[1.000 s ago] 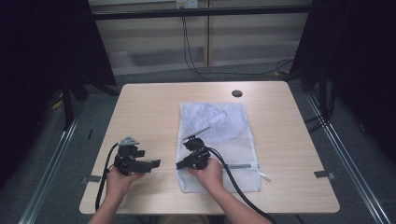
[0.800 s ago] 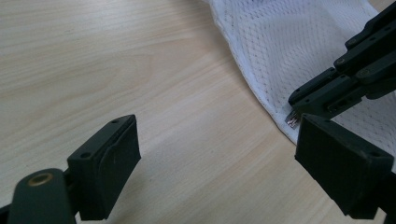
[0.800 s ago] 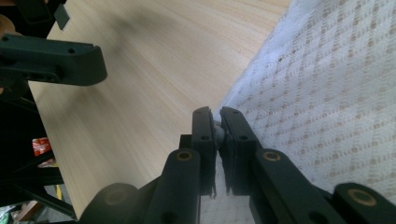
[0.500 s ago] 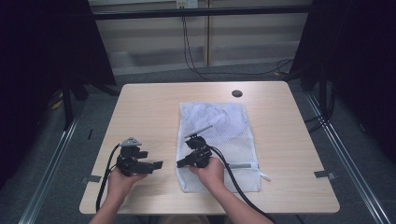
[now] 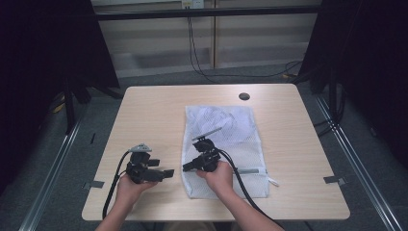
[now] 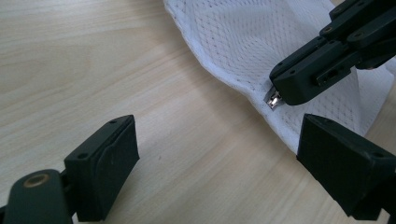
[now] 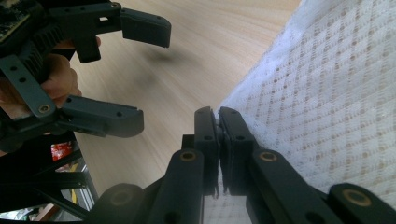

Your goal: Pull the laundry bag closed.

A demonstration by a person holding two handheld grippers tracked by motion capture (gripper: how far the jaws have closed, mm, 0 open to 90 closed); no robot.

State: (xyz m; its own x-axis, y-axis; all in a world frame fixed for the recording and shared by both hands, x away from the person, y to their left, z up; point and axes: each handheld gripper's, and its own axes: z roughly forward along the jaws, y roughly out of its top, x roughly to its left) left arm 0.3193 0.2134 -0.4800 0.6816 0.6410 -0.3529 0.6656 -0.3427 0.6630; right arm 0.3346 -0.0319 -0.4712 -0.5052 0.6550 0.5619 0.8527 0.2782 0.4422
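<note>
Mesh bag [image 5: 226,144] unlabelled, edge pinched by right gripper [image 7: 218,122] fingers; left gripper [image 6: 219,172] fingers spread.

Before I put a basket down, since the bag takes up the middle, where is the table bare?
The table is bare along its left half, from the far edge to the left tool, and along the right strip beside the white mesh bag. It is crowded at the near middle, where the right tool pinches the bag's edge.
</note>
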